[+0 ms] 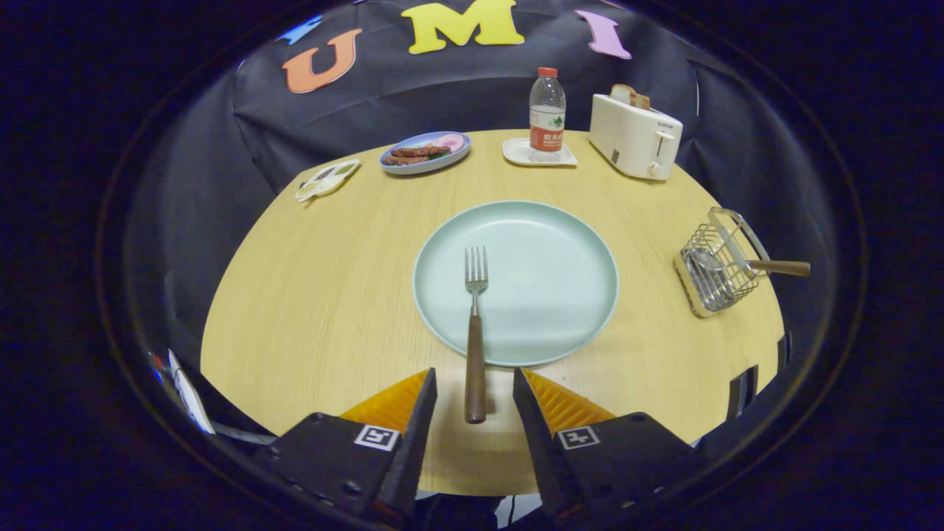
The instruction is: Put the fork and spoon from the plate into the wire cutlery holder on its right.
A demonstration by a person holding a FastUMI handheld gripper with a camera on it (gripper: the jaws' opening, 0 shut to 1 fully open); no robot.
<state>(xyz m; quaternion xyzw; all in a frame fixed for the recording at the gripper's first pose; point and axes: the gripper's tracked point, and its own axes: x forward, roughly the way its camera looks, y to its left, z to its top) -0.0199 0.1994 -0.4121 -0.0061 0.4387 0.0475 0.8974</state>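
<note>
Wooden-handled fork (475, 332) lies on the plate (560, 295) mid-surface, handle overhanging toward the gripper (476, 394), whose jaws are spread either side of it. The spoon (745, 264) already sits in the wire holder (712, 271) near the right edge. Next, likely: pinch the handle.

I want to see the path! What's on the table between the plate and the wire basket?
Nothing: in the gripper view, only bare wooden table lies between the plate and the wire cutlery holder.
</note>
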